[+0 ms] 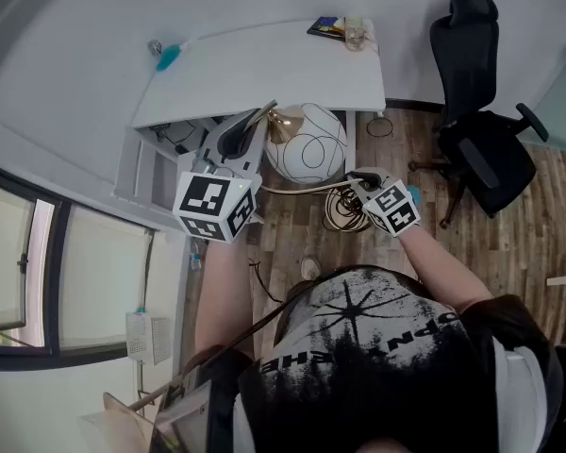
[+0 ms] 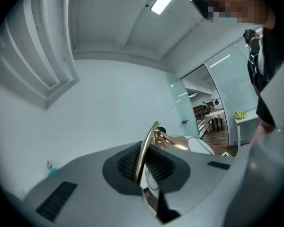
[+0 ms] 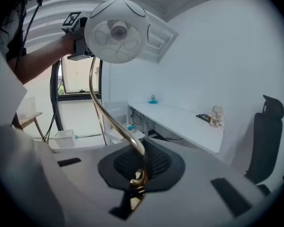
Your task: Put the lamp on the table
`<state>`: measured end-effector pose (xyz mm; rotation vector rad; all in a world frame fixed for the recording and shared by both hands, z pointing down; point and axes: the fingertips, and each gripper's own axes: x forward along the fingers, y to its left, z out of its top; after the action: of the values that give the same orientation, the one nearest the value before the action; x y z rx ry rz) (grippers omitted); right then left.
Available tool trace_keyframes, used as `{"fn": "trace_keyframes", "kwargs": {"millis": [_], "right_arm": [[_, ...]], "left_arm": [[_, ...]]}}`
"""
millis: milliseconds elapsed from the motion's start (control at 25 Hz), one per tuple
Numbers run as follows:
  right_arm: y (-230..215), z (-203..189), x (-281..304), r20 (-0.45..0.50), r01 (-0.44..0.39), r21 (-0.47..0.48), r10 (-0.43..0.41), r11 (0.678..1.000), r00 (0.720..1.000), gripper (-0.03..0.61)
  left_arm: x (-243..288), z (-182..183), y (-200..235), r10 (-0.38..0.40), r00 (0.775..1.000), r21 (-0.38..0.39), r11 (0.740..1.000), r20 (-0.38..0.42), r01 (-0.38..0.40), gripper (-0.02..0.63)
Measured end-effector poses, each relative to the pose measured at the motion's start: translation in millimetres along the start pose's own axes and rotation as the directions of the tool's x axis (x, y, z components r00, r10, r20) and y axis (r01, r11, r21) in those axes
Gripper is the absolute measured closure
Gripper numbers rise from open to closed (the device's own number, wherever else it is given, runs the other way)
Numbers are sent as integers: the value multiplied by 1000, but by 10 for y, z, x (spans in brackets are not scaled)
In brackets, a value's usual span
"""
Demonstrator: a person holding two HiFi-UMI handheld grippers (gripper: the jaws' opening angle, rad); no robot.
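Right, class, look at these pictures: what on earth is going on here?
A person holds a lamp up with two handheld grippers. The left gripper is shut on the brass stem close to the round white shade, and the right gripper is shut on the same stem lower down. The lamp is in the air in front of the white table, not yet set on it.

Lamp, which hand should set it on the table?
Probably right: both grippers clamp the gold stem, but the right gripper holds its lower end, which meets the table first; the left gripper holds by the shade.
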<state>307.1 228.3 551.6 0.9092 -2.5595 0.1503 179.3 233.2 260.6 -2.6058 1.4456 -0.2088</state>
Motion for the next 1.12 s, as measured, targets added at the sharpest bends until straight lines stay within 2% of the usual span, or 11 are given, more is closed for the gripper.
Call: {"fn": "trace_keyframes", "kwargs": {"millis": [840,1120], "right_arm": [[-86,-20,183,8,-2,-10,2,1000,1000,558],[-34,185,501,-9,7,-19,-8,1000,1000,558]], "left_arm": [[44,-121,85,19,1000,2,1000,-6,-19,593],[-5,-186,504,23,1000,-17,1000,-9,-24,594]]}}
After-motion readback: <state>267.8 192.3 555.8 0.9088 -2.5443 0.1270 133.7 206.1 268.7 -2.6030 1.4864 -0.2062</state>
